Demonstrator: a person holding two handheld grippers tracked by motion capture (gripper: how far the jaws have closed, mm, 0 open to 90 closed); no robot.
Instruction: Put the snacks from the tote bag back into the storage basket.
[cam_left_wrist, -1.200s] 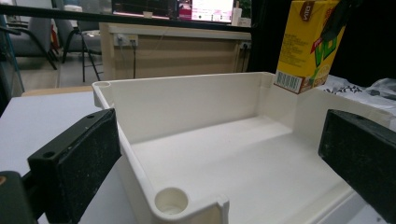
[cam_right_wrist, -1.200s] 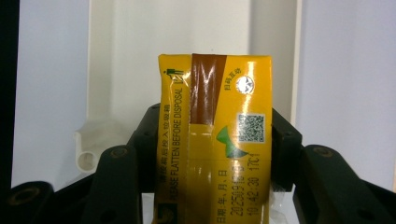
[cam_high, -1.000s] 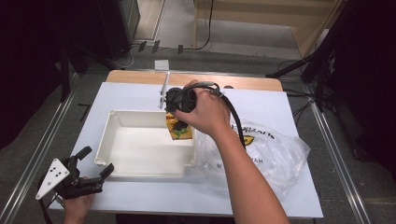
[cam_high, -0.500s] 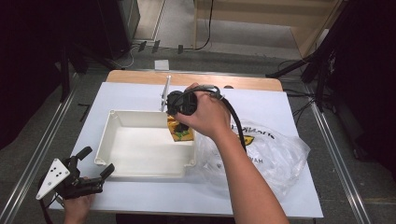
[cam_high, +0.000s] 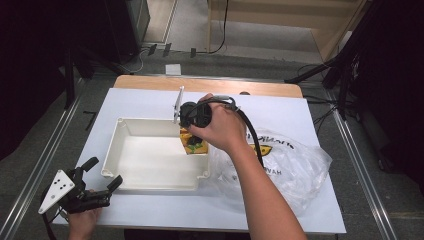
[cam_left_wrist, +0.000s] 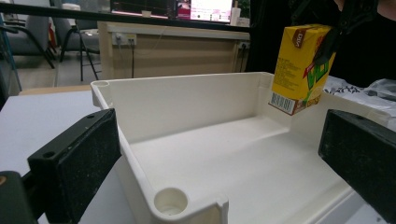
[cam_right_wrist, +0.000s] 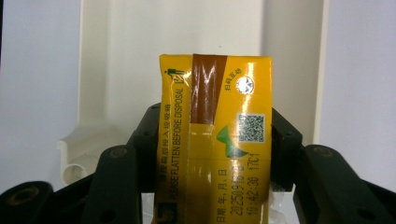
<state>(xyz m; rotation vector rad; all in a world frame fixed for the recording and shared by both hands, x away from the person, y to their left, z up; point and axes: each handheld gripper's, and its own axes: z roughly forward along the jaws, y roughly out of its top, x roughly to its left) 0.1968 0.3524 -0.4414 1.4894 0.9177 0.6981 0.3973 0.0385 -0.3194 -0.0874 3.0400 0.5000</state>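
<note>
While the right claw (cam_right_wrist: 212, 154) grips the yellow juice carton (cam_right_wrist: 215, 140) above the white tray's (cam_high: 150, 170) far right corner, left claw (cam_high: 97, 180) rests released near the surface's (cam_high: 150, 100) near-left edge

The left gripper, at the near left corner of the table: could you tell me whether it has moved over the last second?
No. The left gripper lies in the same spot beside the white tray's near left corner, jaws open.
</note>
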